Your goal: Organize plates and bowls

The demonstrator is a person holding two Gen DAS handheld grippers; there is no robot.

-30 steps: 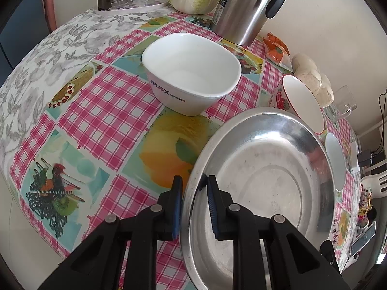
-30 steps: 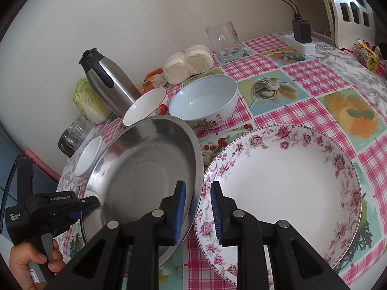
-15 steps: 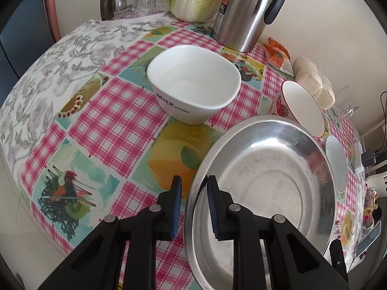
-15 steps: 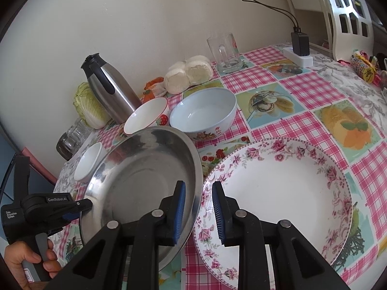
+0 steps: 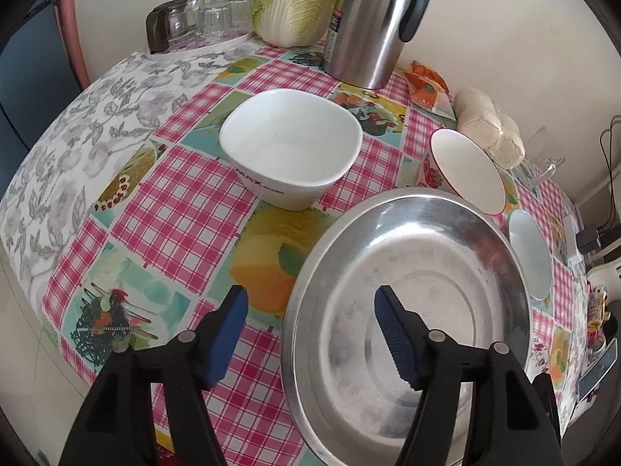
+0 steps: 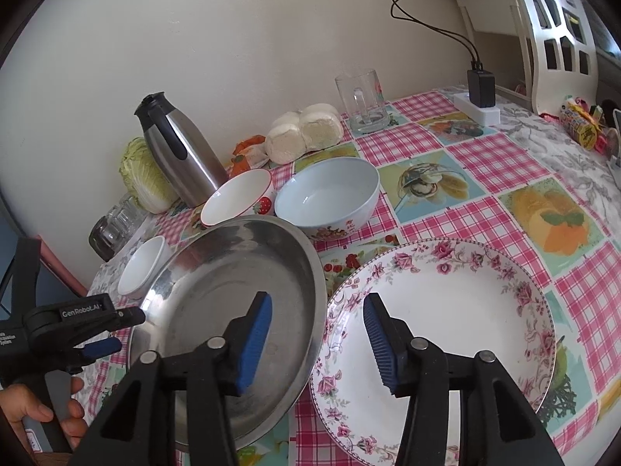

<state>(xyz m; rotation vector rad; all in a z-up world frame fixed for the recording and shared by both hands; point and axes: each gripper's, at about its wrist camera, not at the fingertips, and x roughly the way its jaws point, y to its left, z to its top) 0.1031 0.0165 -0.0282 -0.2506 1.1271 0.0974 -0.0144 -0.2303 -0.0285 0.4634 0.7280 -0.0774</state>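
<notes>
Metal pan (image 5: 411, 310) fills the left wrist view from 3 to 6 o'clock on the checked tablecloth (image 5: 186, 209). The left gripper (image 5: 310, 330) is opening, its blue pads wide on both sides of the pan's rim, not pressing it. A white bowl (image 5: 291, 155) sits at 12 o'clock.

From the right wrist, the right gripper (image 6: 316, 341) is opening too, over the pan's rim, beside the flowered plate (image 6: 458, 318) at 3 o'clock.
</notes>
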